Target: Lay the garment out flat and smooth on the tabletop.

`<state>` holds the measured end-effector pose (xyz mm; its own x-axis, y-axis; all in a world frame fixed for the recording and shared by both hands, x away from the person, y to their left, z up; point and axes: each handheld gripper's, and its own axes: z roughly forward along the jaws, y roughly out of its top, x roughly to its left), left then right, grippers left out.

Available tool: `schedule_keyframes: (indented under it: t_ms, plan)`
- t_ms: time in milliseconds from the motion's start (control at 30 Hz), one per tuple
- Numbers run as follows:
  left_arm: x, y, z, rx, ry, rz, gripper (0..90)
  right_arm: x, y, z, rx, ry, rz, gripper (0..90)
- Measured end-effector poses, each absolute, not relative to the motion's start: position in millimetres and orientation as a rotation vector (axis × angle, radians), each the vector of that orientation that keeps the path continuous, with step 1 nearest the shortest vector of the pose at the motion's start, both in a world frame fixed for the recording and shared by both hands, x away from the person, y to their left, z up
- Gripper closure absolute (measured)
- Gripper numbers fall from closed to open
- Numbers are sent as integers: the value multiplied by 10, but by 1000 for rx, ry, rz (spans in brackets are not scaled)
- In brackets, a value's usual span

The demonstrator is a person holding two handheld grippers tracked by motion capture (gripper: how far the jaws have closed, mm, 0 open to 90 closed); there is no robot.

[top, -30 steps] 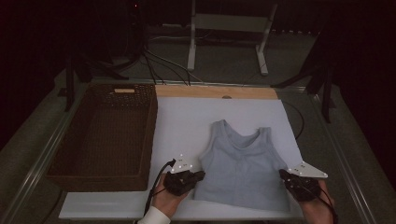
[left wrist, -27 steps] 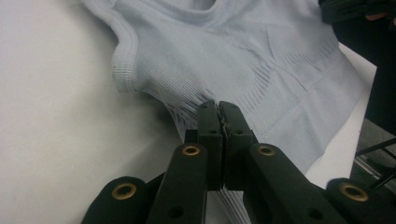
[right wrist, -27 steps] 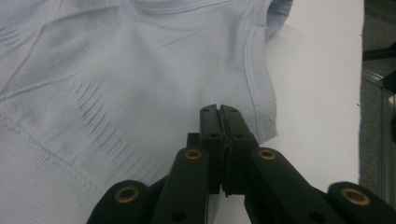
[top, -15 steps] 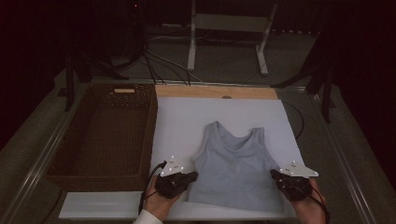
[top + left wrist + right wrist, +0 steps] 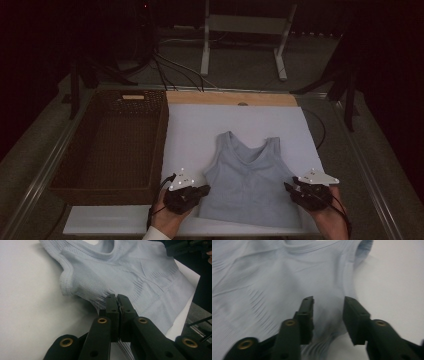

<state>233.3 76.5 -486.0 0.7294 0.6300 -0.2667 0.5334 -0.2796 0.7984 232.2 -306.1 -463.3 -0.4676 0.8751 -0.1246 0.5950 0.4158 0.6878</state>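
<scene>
A pale grey tank top (image 5: 248, 180) lies flat on the white table (image 5: 200, 125), right of a wicker basket (image 5: 112, 145). Your left gripper (image 5: 117, 298) pinches its left bottom edge, jaws pressed together. Your right gripper (image 5: 328, 307) has just been opening, jaws spread over the right edge, not gripping.

The pale grey-blue sleeveless top (image 5: 250, 180) is ribbed knit cloth, matt. The dark brown rectangular basket (image 5: 112, 142) is rough woven wicker. The white table sheet (image 5: 195, 125) is smooth, matt.
</scene>
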Motion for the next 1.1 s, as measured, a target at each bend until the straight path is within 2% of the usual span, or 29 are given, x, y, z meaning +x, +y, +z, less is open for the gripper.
schedule_keyframes:
  t_ms: [133,400,500,633,700,1100]
  plan:
    - [2334,762,-4864,1949,889,125,891,2461,-3068,-4595,1274,2168,805,434]
    - [2355,743,-4880,1954,889,126,889,2732,-3055,-4644,1335,2177,803,394]
    - [2359,731,-4888,1955,890,124,889,2789,-3057,-4725,1368,2198,774,482]
    - [2377,717,-4911,1964,893,118,888,2795,-3091,-4780,1394,2245,790,740]
    - [2380,700,-4926,1968,895,112,888,2773,-3101,-4779,1391,2249,782,824]
    - [2290,574,-4944,1986,860,71,886,2571,-3215,-4711,1393,2242,757,853]
